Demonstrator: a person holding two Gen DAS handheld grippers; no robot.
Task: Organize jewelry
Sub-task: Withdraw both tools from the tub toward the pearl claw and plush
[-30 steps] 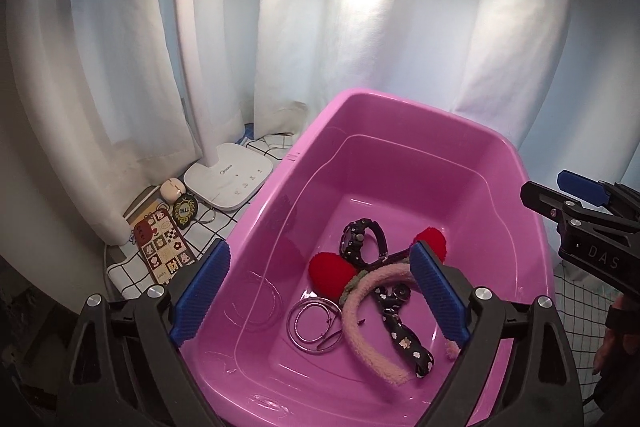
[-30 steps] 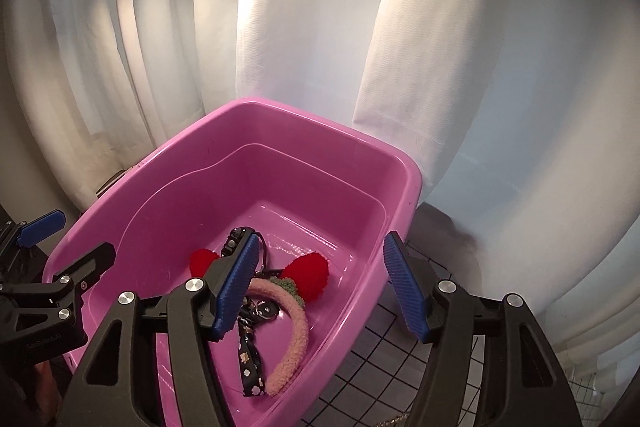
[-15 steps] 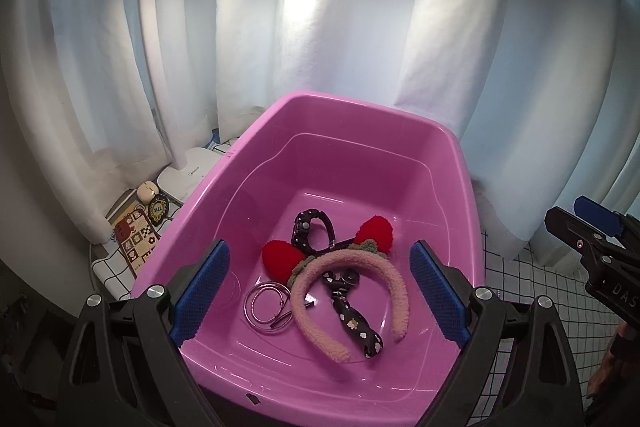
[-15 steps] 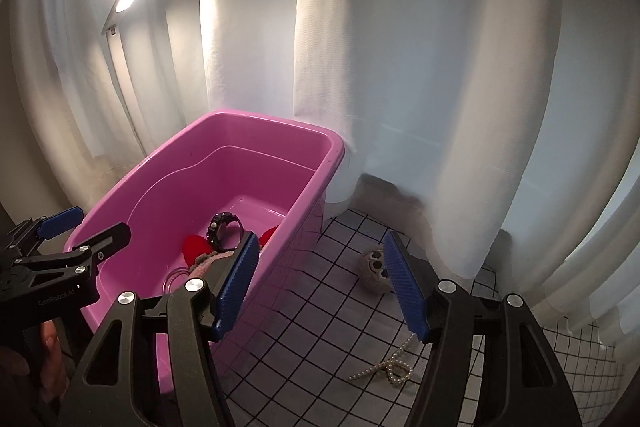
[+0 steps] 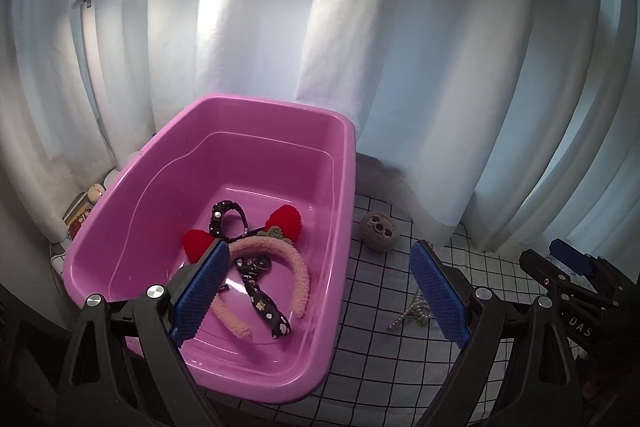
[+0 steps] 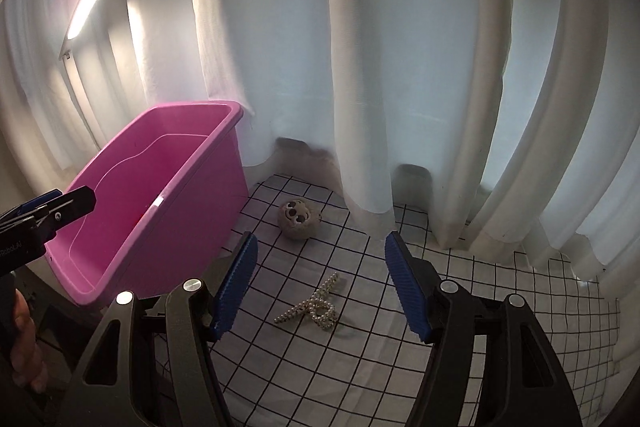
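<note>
A pink plastic tub (image 5: 344, 155) (image 6: 224, 115) stands on a checked cloth. In it lie a fuzzy pink headband (image 5: 298, 267) with red ears (image 5: 286, 221) and a black dotted band (image 5: 260, 297). A pearl strand (image 6: 316, 305) (image 5: 412, 311) lies on the cloth right of the tub. My left gripper (image 5: 316, 291) is open and empty over the tub's near right corner. My right gripper (image 6: 322, 285) is open and empty, just above and before the pearl strand.
A small grey plush ball with a face (image 6: 298, 219) (image 5: 378, 229) sits on the cloth near the white curtain (image 6: 400, 67). A lit desk lamp (image 6: 86, 5) stands behind the tub. Small items (image 5: 86, 207) lie left of the tub.
Both grippers have swung to the right, away from the tub. The pearl strand and plush ball have come into view. Both grippers stay open and empty.
</note>
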